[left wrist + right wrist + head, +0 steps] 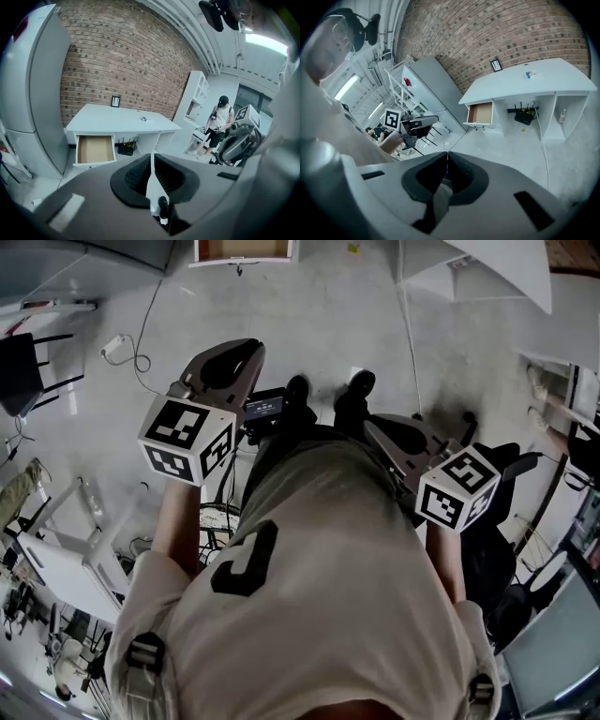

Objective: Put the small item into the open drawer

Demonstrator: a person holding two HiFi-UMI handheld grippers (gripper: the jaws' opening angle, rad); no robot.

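Left tongs [151, 158] and right tongs [447, 158] are closed, empty — the item [145, 119] is far off, drawer [95, 149] open for it.

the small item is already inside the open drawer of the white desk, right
Not inside: the small item lies on top of the white desk; the open drawer shows only its bare bottom. The left gripper view shows this.

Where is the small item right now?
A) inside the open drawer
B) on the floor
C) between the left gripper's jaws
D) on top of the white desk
D: the small item lies on top of the white desk, while the open drawer shows only its bare bottom.
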